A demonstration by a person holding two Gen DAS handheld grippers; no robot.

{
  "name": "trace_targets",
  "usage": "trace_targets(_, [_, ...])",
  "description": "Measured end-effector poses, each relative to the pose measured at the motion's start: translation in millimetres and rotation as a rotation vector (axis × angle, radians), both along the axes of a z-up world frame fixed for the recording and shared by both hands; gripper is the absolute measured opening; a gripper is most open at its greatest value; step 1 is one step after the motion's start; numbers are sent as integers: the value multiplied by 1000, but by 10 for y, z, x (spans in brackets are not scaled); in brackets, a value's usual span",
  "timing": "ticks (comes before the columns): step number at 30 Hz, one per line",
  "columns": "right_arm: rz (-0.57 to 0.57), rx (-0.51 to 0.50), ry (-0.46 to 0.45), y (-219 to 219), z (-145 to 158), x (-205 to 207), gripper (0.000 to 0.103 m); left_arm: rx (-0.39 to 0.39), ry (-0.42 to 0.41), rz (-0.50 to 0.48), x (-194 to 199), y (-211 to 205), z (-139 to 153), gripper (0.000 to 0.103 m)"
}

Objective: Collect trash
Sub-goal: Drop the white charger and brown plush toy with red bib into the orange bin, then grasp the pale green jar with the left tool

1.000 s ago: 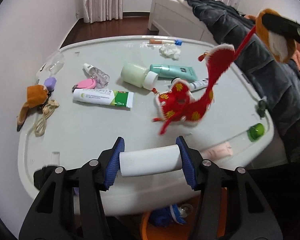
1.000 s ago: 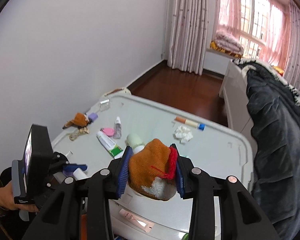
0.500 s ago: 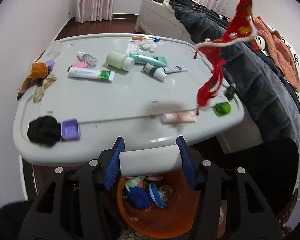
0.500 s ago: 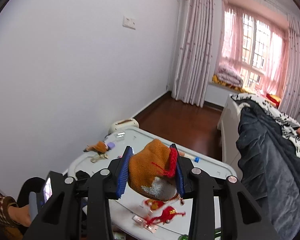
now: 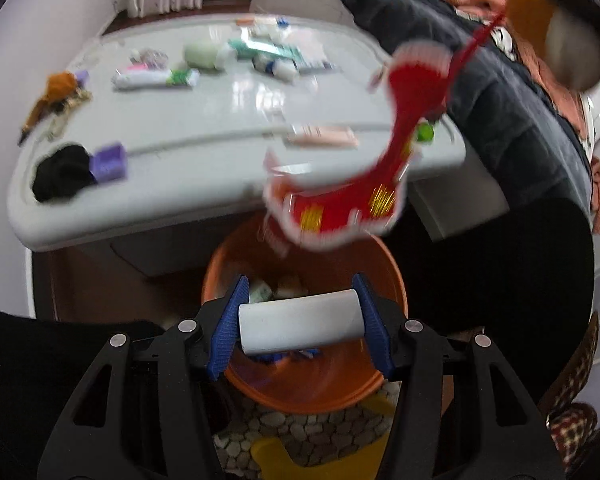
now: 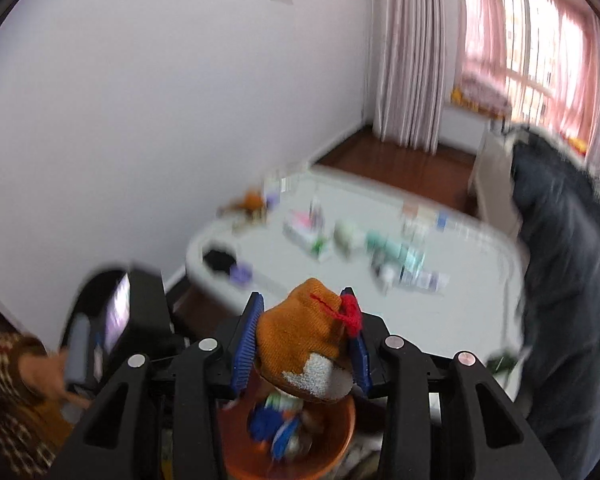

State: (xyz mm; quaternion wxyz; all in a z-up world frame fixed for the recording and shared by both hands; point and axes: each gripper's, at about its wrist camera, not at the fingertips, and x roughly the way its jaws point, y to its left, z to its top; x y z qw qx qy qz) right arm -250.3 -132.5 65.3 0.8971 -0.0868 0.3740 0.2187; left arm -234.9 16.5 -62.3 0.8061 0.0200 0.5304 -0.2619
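My left gripper (image 5: 300,326) is shut on a white cylinder (image 5: 300,326) and holds it above the orange bin (image 5: 320,398) on the floor. My right gripper (image 6: 304,344) is shut on an orange knitted toy (image 6: 300,340), also over the orange bin (image 6: 328,444). In the left wrist view the toy (image 5: 556,36) is at top right, and a red cloth ornament (image 5: 352,200) hangs from it on a red cord, swinging above the bin. The bin holds several pieces of trash.
The white table (image 5: 180,132) behind the bin carries tubes, a green bottle (image 5: 204,54), a black cloth (image 5: 60,172), a purple box (image 5: 108,162) and a pink strip (image 5: 324,138). A bed with dark bedding (image 5: 480,80) stands at right. A pebble mat (image 5: 308,432) lies under the bin.
Both grippers have moved back off the table and down over the orange bin. The red ornament has swung down toward the bin. Both views are motion-blurred.
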Motion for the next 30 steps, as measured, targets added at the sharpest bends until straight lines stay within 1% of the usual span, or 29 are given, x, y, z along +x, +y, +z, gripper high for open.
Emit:
trace_targets(2, [-4, -27, 85, 7, -410, -23, 42, 12, 46, -15, -1, -49, -111, 53])
trace_targets(4, [6, -60, 161, 27, -746, -22, 59, 19, 88, -22, 17, -80, -211, 56])
trace_targets(5, [8, -72, 192, 36, -888, -14, 64, 22, 101, -17, 24, -88, -235, 62])
trace_targets(6, [-2, -85, 205, 37, -1001, -19, 75, 32, 109, -9, 33, -81, -256, 65])
trace_targets(7, [-16, -93, 226, 18, -1145, -18, 80, 47, 112, -1, 45, -74, -270, 68])
trace_targets(9, [-34, -86, 247, -48, -1264, -10, 80, 70, 116, 29, 77, -34, -288, 70])
trace_targets(10, [-52, -77, 252, -90, -1287, 3, 81, 67, 118, 43, 97, -5, -288, 70])
trace_targets(13, [-117, -38, 223, -242, -1170, 59, 89, 22, 105, 106, 165, 123, -225, 70])
trace_targets(15, [-145, -9, 196, -342, -1020, 131, 90, 1, 72, 132, 191, 181, -146, 70])
trace_targets(19, [-172, 14, 91, -436, -582, 362, 93, 12, -4, 180, 370, 223, 74, 70])
trace_targets(22, [-173, 30, 8, -440, -266, 587, 97, 18, -45, 246, 709, 269, 258, 70])
trace_targets(25, [-170, 47, -61, -407, -48, 832, 97, 6, -57, 288, 1055, 314, 375, 73])
trace_targets(28, [-188, 53, -90, -410, -16, 1110, 97, 19, -99, 275, 1410, 252, 452, 74])
trace_targets(30, [-202, 71, -85, -456, -67, 1202, 97, 26, -129, 204, 1668, 120, 470, 74])
